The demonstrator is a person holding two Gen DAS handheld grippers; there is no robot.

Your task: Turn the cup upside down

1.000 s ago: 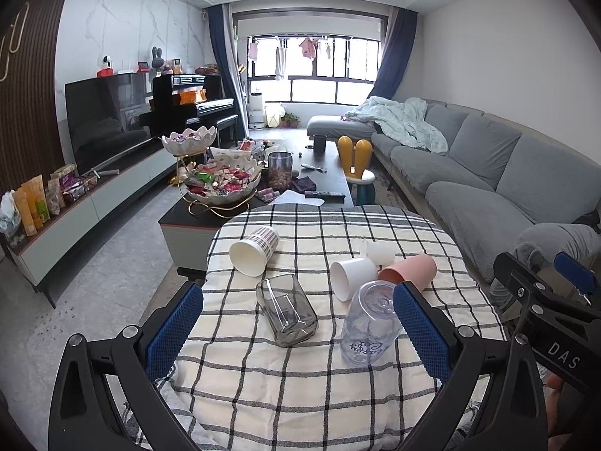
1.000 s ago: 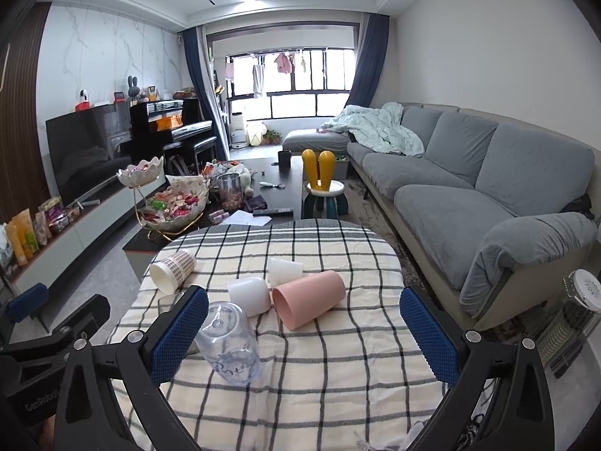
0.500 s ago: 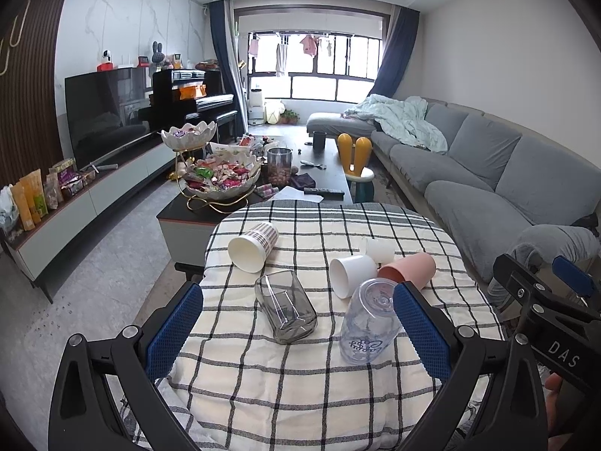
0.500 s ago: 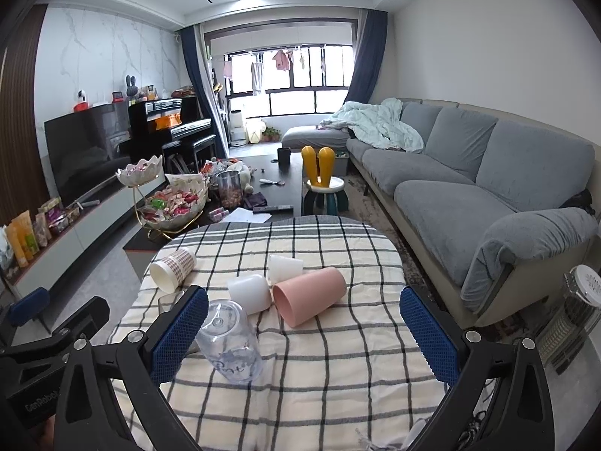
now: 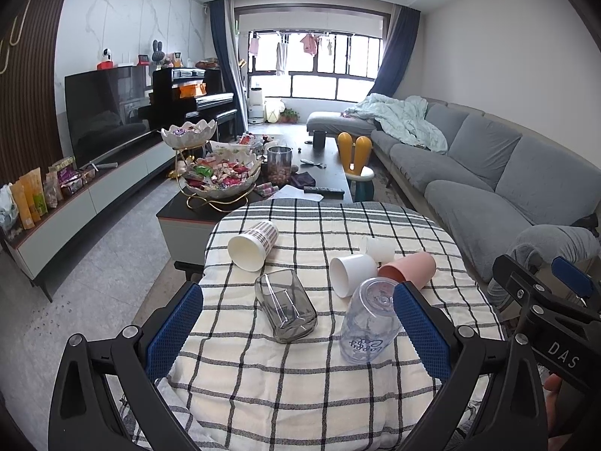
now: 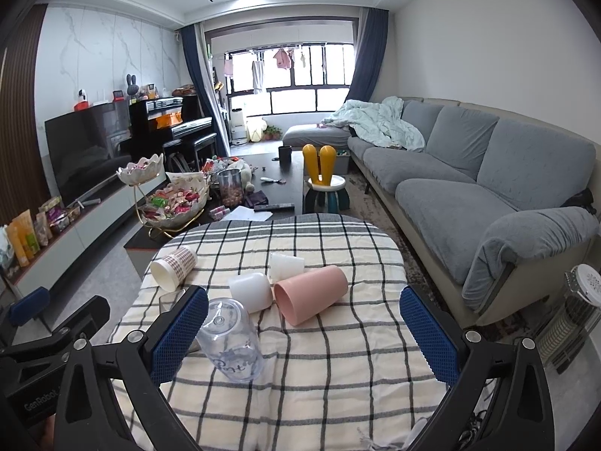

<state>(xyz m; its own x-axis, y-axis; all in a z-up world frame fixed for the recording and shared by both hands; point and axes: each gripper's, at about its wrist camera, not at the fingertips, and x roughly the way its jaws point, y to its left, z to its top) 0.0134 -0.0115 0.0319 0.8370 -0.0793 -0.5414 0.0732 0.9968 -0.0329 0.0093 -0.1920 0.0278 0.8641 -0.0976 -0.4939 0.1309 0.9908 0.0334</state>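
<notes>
Fingers of the left gripper point(image 5: 296, 323) and right gripper point(image 6: 304, 329) stand spread, holding nothing; the clear cup point(image 6: 233, 340) stands upside down on the checked cloth point(image 6: 338, 368); the pink cup point(image 6: 310, 293) lies sideways.

wrist views side by side, sharing table point(image 5: 300, 376)

clear plastic cup point(image 5: 370, 321) glossy | checked cloth point(image 5: 300, 368) matt, woven | pink cup point(image 6: 311, 293) matt
</notes>
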